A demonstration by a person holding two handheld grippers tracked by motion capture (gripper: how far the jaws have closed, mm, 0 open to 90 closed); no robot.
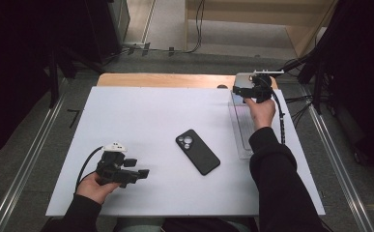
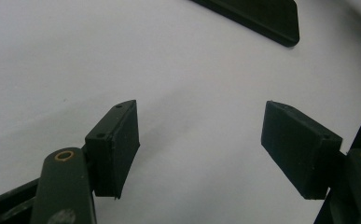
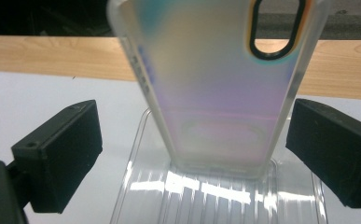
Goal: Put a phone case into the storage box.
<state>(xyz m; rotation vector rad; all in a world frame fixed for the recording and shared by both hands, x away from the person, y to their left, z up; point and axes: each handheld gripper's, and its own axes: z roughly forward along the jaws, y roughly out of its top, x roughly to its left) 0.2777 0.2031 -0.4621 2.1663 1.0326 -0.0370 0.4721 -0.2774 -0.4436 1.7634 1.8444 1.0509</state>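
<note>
- Black rubber pads of the left gripper stand apart with nothing between them; it rests low on the white table near the front edge, seemingly parked in reserve while the other hand works. The left gripper view looks across bare tabletop between its pads.
- Mid-table, a dark phone lies flat with its camera cluster up, a little beyond the idle left jaws and within easy reach. Lying back-up, it looks ready to receive a cover.
- Further right, a clear ribbed plastic tray runs along the table's right side; it appears to serve as a rack.
- At the far end, the right gripper is stretched out to a translucent, iridescent phone case. The case stands tilted with its lower edge in a groove of the tray, which props it up for a side grasp.
- Those right jaws are spread wide on either side of the case, the pads clear of its edges: nothing is gripped.
</note>
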